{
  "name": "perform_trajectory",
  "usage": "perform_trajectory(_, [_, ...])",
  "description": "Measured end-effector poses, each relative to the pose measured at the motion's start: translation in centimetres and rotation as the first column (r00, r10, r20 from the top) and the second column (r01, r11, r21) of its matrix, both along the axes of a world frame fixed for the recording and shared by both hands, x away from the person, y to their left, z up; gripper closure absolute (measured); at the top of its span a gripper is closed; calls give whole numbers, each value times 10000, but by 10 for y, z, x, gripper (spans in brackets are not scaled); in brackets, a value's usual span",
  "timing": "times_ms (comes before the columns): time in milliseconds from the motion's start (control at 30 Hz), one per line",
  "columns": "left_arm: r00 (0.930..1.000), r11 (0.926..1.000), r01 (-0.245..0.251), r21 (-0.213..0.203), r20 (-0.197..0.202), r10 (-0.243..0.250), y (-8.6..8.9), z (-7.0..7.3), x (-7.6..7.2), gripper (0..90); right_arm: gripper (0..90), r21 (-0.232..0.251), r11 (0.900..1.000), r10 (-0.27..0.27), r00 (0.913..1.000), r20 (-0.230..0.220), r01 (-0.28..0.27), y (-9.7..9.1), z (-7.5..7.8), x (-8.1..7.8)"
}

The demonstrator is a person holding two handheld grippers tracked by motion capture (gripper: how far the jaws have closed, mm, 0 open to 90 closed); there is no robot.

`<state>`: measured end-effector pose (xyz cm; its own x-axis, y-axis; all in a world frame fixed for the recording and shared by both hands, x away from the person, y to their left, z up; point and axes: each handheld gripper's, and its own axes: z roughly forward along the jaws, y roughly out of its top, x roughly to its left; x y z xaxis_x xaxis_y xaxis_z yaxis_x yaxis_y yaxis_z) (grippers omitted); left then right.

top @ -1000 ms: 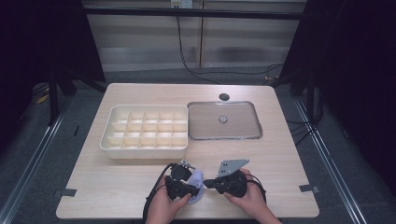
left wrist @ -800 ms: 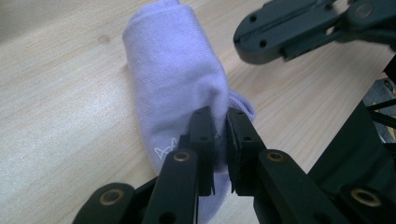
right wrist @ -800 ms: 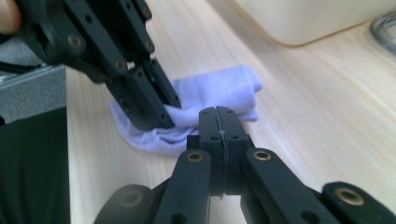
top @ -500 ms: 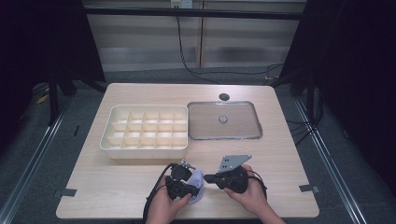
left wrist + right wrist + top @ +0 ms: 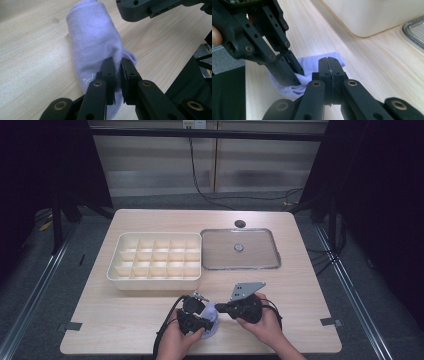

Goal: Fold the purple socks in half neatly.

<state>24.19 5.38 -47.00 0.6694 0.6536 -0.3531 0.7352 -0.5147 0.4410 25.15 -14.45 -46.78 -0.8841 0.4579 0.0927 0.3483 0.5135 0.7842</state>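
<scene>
A lavender sock (image 5: 212, 312) lies folded on the wooden table near its front edge. My left gripper (image 5: 206, 320) is shut on the sock (image 5: 95, 37), with the fabric pinched between its jaws (image 5: 119, 63). From the right, my right gripper (image 5: 218, 309) points at the same sock, its jaws pressed shut (image 5: 329, 61). In the right gripper view the sock (image 5: 312, 63) sits just behind those tips, and the left gripper (image 5: 298, 75) bites its near fold. A hand holds each gripper.
A cream tray (image 5: 150, 283) divided into several compartments stands mid-table. To its right lies a flat clear lid (image 5: 220, 256) with a small knob. A black round grommet (image 5: 240, 223) sits near the far edge. Cables trail from both grippers.
My right gripper has edged left, closer to the sock and the left gripper. The left gripper keeps its hold in the same place.
</scene>
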Motion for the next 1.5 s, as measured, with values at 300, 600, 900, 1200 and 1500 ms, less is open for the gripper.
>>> perform_trajectory(300, [10000, 10000, -62, -31, -9, 62, 0, 0, 0, 828, 900, 55, 9999, 121, 9999, 88, -122, 12, 3, 2])
perform_trajectory(600, [9999, 9999, -130, -98, -1, 130, 0, -1, -1, 828, 900, -232, 9995, 223, 9997, 17, -223, 20, -6, 4])
perform_trajectory(900, [10000, 10000, -52, -15, 76, 52, 0, 0, -1, 828, 900, -674, 9977, 86, 10000, 4, -86, 26, -17, 9])
perform_trajectory(1200, [9999, 10000, -87, 18, 107, 87, -2, 0, -3, 828, 900, -424, 9990, -113, 9998, -144, 106, 22, -25, 10])
perform_trajectory(1500, [9998, 9999, -74, -107, -192, 72, -2, 4, -3, 800, 900, -215, 9997, -134, 9996, -241, 129, 18, -27, 8])
